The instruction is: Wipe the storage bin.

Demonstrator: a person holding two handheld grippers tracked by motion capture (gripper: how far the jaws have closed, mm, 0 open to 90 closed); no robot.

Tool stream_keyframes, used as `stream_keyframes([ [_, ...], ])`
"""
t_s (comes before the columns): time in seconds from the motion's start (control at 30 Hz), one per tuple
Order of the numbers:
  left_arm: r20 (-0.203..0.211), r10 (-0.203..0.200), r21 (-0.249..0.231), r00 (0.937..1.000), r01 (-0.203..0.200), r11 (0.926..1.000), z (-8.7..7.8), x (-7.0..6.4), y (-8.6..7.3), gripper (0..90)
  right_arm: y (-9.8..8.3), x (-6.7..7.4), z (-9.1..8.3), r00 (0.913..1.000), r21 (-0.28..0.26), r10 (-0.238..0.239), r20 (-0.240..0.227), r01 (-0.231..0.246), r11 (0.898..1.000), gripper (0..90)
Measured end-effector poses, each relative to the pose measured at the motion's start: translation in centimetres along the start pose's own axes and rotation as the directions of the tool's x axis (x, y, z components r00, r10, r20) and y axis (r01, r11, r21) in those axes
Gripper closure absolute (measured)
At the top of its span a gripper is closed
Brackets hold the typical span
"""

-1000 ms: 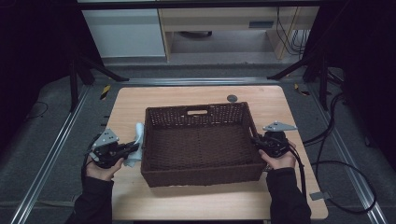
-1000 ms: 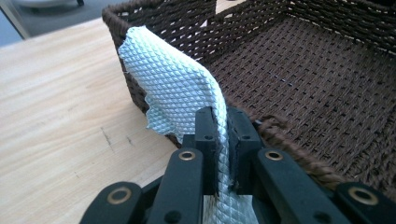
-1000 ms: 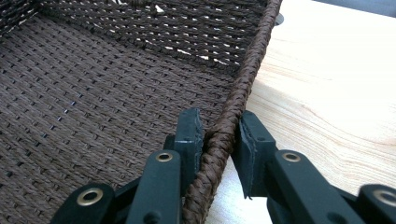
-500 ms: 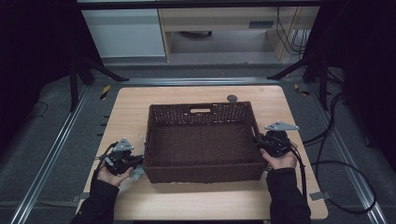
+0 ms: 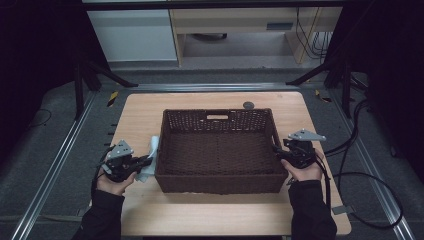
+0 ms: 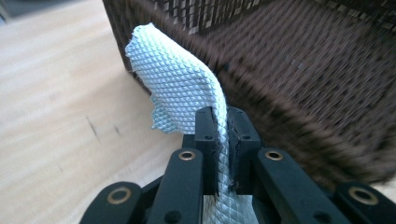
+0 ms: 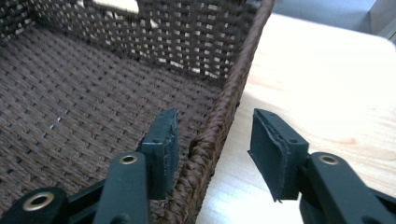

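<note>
A dark brown wicker basket (image 5: 218,184) stands in the middle of the wooden table, with nothing inside it. My left gripper (image 5: 146,161) is beside the basket's left wall, shut on a white, diamond-textured cloth (image 5: 152,151). In the left gripper view the cloth (image 6: 180,88) rises from between the jaws of the gripper (image 6: 223,126) and curls toward the basket wall (image 6: 303,84). My right gripper (image 5: 276,151) is at the basket's right rim. In the right gripper view it (image 7: 215,120) is open and straddles the rim (image 7: 232,81), one jaw inside, one outside.
A small dark round object (image 5: 248,105) lies on the table just behind the basket. Bare tabletop (image 5: 200,212) runs along the near edge. Cables (image 5: 360,172) trail off the table's right side. Metal rails flank the table on both sides.
The left gripper with the cloth dipped toward the basket's near left corner, then came back up along the left wall. The right gripper has stayed at the right rim.
</note>
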State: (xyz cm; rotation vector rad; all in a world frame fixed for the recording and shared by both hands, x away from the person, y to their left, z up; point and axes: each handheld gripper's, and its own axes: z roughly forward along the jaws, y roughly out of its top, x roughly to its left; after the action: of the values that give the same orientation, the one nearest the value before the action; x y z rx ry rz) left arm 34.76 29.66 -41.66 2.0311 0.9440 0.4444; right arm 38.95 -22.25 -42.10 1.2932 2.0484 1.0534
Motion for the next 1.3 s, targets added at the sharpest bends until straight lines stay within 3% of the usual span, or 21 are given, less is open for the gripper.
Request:
stream_keyframes([
  [0.13,0.0,0.033,-0.01,0.9994,-0.033,0.9994,-0.4,-0.8,0.3,83.3,0.1,0.0,-0.5,1.0,-0.008,-0.003,-0.005,0.003,1.0,51.2],
  [0.33,0.013,0.037,0.015,0.9992,-0.037,0.9992,-0.2,-1.2,-0.4,83.3,-0.2,0.4,0.0,0.9995,0.048,-0.028,-0.015,0.028,0.998,58.6],
  [0.4,0.02,0.024,0.055,0.9995,-0.025,0.9981,0.3,-1.1,-1.3,83.3,-0.3,0.5,0.2,0.9995,0.068,-0.014,-0.027,0.016,0.998,68.7],
  [0.47,0.026,0.018,0.071,0.9995,-0.02,0.9973,0.6,-1.1,-1.6,83.3,-0.3,0.5,0.2,0.9996,0.066,-0.007,-0.027,0.009,0.998,69.7],
  [0.53,0.035,0.005,0.12,0.9994,-0.009,0.9927,1.5,-1.0,-2.4,83.3,-0.3,0.7,0.2,0.9999,0.068,-0.002,-0.011,0.002,0.998,72.1],
  [0.7,0.059,-0.016,0.165,0.9981,0.006,0.9863,2.5,-0.9,-3.1,83.3,-0.3,0.8,0.2,0.9999,0.062,0.012,0.0,-0.012,0.998,73.5],
  [0.87,0.045,-0.013,0.105,0.9989,0.008,0.9945,1.4,-0.8,-2.4,83.3,-0.3,0.8,0.4,0.9996,0.052,0.027,0.009,-0.027,0.998,73.5],
  [0.97,0.025,0.015,0.039,0.9996,-0.016,0.9991,0.0,-1.2,-1.3,83.3,-0.2,0.8,0.4,0.9995,0.049,0.03,0.007,-0.03,0.998,72.5],
  [1.07,0.015,0.043,-0.011,0.9989,-0.043,0.999,-1.4,-1.8,-0.4,83.3,-0.3,0.6,0.4,0.9993,0.039,0.036,-0.004,-0.036,0.999,70.0],
  [1.17,0.014,0.057,-0.03,0.9983,-0.056,0.998,-2.1,-2.2,-0.2,83.3,-0.2,0.7,0.2,0.9998,0.028,0.016,0.006,-0.017,0.999,66.7],
  [1.3,0.027,0.056,0.002,0.9981,-0.056,0.9984,-1.7,-2.4,-0.8,83.3,-0.1,0.6,-0.3,0.9999,-0.001,0.01,0.004,-0.01,1.0,64.6],
])
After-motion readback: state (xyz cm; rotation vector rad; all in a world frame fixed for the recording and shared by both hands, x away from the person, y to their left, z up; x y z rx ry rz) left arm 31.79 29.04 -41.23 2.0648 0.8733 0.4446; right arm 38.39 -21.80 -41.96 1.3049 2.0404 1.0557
